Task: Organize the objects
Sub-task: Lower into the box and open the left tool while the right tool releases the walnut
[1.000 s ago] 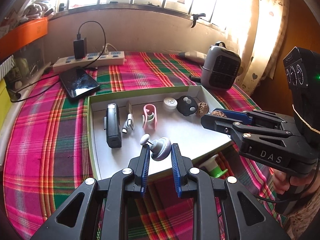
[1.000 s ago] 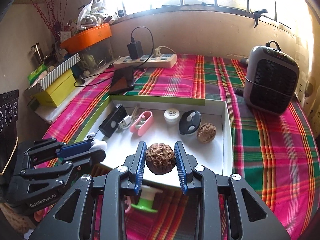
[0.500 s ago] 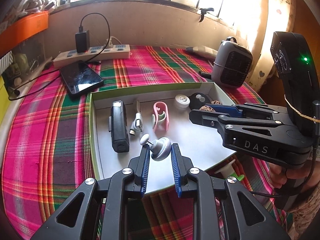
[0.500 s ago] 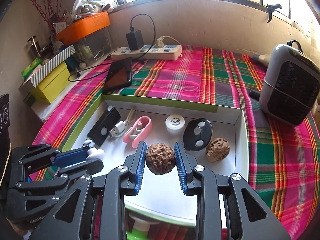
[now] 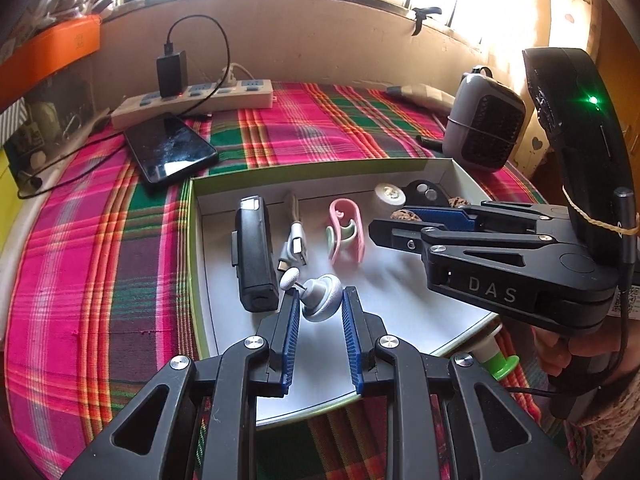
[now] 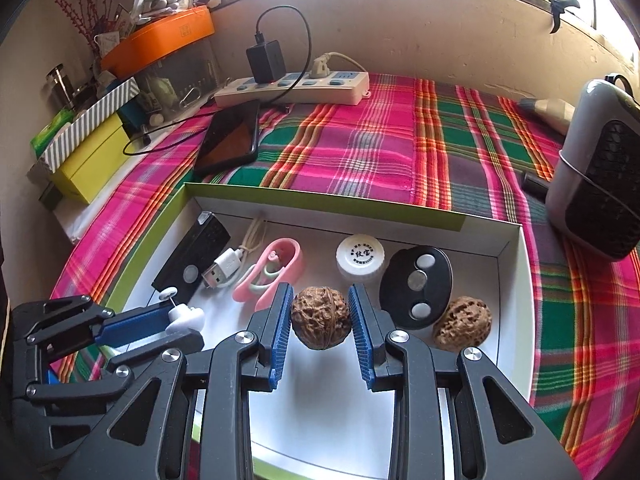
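Observation:
A shallow white box with a green rim (image 5: 191, 216) (image 6: 512, 240) lies on the plaid cloth. Along its far wall sit a black device (image 5: 254, 256) (image 6: 194, 258), a USB cable (image 5: 294, 240) (image 6: 226, 266), a pink clip (image 5: 346, 232) (image 6: 276, 268), a white cap (image 6: 360, 256), a black oval fob (image 6: 416, 280) and a walnut (image 6: 462, 322). My left gripper (image 5: 320, 304) is shut on a small grey-white knob (image 5: 320, 294) over the box's near left. My right gripper (image 6: 321, 314) is shut on a second walnut (image 6: 321, 316) above the box floor, before the cap and the fob.
Behind the box lie a dark phone (image 5: 170, 148) (image 6: 230, 136) and a white power strip with a charger (image 5: 192, 98) (image 6: 292, 86). A grey heater (image 5: 482, 126) (image 6: 596, 184) stands at the right. Boxes and an orange tray (image 6: 160, 40) crowd the left edge. A green-white piece (image 5: 496, 356) lies before the box.
Both grippers have moved forward over the box and a little lower, each keeping its hold. The right one with the walnut has come closer to the cap and fob.

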A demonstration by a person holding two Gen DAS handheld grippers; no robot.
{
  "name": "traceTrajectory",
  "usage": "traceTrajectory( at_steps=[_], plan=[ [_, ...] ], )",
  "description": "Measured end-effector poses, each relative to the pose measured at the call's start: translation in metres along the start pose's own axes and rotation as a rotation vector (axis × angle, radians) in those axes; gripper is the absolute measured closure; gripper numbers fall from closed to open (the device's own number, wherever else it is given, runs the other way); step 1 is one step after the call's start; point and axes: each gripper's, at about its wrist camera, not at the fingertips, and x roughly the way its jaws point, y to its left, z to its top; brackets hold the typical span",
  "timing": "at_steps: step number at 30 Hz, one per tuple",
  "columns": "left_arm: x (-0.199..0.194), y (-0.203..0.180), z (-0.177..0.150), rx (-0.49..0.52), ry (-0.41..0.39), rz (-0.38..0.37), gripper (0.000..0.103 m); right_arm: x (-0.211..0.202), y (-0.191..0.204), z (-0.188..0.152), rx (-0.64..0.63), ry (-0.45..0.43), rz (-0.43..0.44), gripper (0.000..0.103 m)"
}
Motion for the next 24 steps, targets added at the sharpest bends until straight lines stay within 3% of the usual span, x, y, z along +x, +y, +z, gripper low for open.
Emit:
traceTrajectory(
  at_steps=[24],
  plan=[
    [0.0034, 0.0007, 0.0027, 0.016, -0.008, 0.031, 0.083, 0.0110, 0.0028, 0.0038, 0.003, 0.000, -0.004, 0.072]
  ],
)
